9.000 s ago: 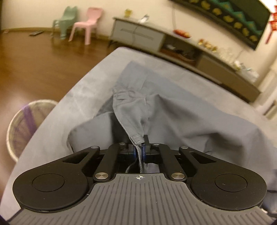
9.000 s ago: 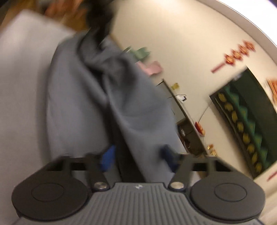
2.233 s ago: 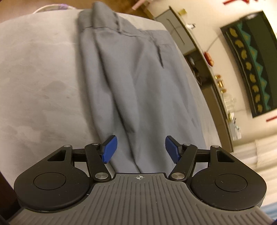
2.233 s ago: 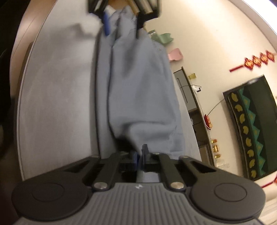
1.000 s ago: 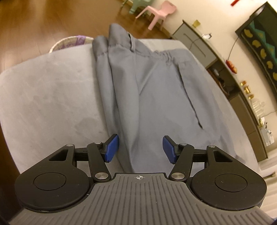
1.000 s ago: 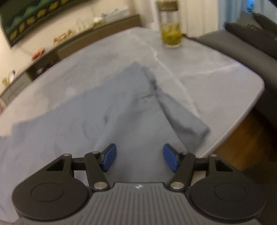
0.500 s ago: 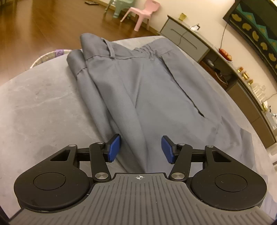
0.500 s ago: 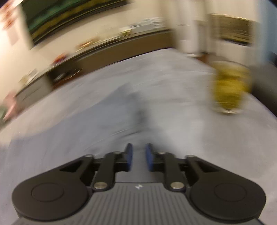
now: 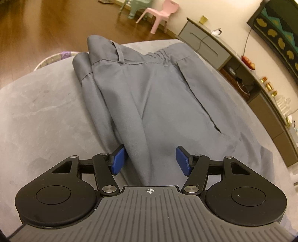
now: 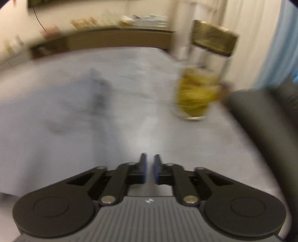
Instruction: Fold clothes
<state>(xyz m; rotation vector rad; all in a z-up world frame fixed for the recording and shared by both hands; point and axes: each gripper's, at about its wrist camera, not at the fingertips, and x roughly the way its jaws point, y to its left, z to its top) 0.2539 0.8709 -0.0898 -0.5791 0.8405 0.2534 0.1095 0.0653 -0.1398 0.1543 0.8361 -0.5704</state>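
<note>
Grey trousers lie lengthwise on the grey table, waistband at the far end. My left gripper hovers low over a trouser leg. Its jaws are opening, and a ridge of cloth runs between the blue pads without being pinched. In the blurred right wrist view the trousers spread to the left. My right gripper is over the pale surface at their edge. Its jaws are closing and stand almost together, and I see nothing between them.
A glass jar of yellow-green liquid stands on the table, ahead and right of my right gripper. A dark sofa lies beyond the right edge. A woven basket sits on the floor by the far left corner. A sideboard and a pink chair line the wall.
My right gripper swung rightwards off the trouser leg ends towards the jar, and its jaws closed from wide apart to almost together. My left gripper slid a little along the trousers and its jaws widened slightly.
</note>
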